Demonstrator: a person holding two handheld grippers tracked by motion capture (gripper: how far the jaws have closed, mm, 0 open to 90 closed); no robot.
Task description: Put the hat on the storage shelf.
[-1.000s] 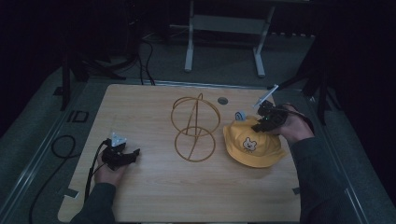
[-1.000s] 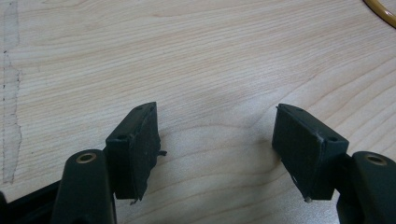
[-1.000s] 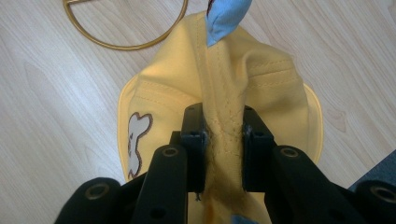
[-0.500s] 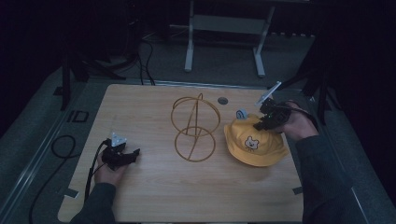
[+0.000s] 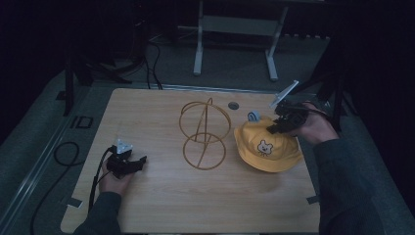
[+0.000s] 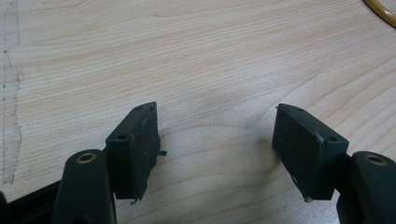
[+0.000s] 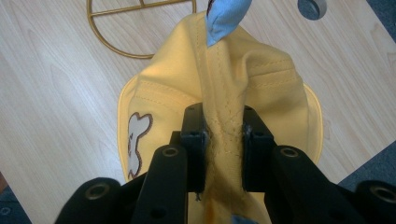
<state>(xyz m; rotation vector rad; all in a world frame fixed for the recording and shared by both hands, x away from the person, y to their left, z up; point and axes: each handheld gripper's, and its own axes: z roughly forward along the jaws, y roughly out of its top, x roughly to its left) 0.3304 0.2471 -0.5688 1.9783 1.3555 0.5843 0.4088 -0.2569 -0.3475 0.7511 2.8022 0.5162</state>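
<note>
High view: the wooden table [image 5: 161, 205] holds a gold wire stand [image 5: 203, 134] in the middle and a yellow hat [image 5: 264, 147] at the right. The right gripper view shows up close that the right gripper [image 7: 223, 135] pinches a fold of the hat. The left gripper [image 6: 217, 140], near left, is wide apart over bare wood.

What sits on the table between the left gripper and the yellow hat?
In the high view, the gold wire stand sits between the left gripper and the yellow hat; otherwise the table there is bare.
</note>
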